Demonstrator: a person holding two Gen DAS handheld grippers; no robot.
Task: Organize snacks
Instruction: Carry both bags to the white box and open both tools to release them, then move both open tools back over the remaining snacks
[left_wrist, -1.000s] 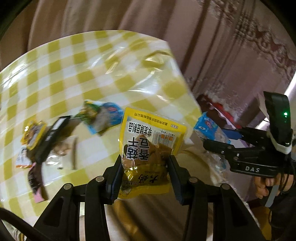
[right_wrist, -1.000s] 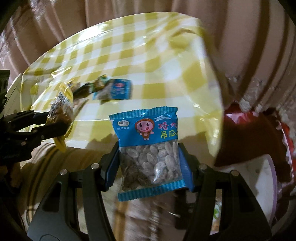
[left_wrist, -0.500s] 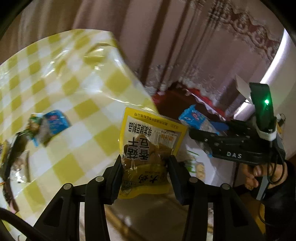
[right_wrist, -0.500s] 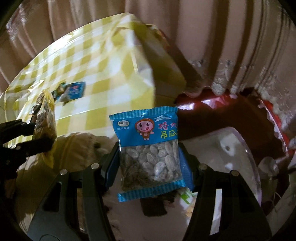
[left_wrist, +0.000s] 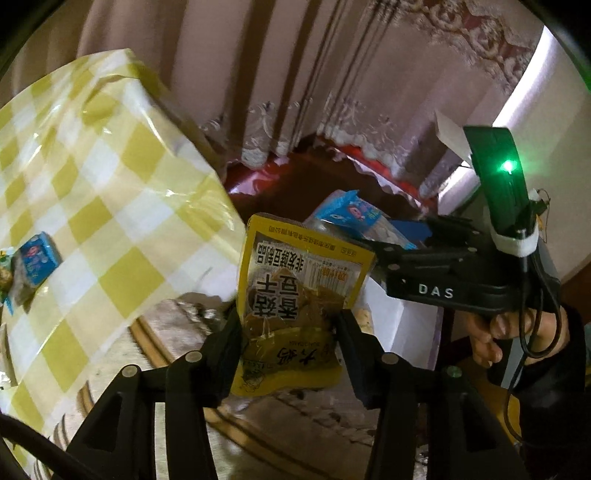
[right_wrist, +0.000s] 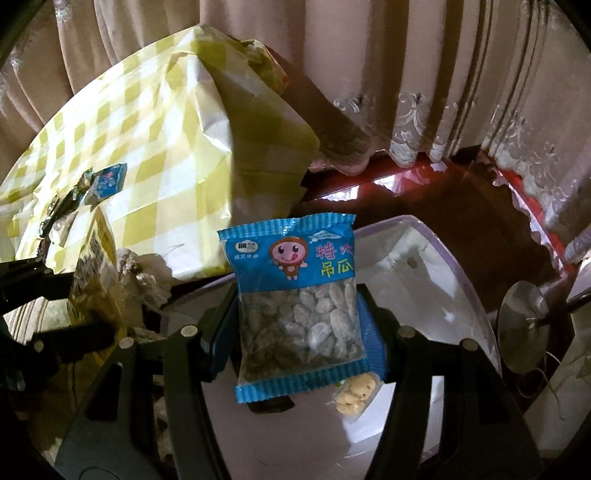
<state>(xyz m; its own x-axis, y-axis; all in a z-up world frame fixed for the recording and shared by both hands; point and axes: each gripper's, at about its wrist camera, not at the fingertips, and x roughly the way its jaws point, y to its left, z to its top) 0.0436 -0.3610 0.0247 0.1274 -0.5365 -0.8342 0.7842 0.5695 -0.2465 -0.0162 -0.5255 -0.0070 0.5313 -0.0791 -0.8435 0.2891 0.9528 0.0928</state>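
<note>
**Two packets gripped over the bin**

Blue seed packet (right_wrist: 295, 302) clamped upright in right gripper (right_wrist: 297, 321), above white bin (right_wrist: 424, 266) holding a small biscuit pack (right_wrist: 356, 397). Yellow packet (left_wrist: 295, 302) pinched in left gripper (left_wrist: 291, 343), jaws just eased slightly, beside checked table (left_wrist: 110, 206).

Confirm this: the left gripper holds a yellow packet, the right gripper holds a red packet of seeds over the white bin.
Wrong colour. The seed packet in the right gripper is blue, not red, as the right wrist view shows. The rest stands: the left gripper holds the yellow packet, and the seeds hang over the white bin.
</note>
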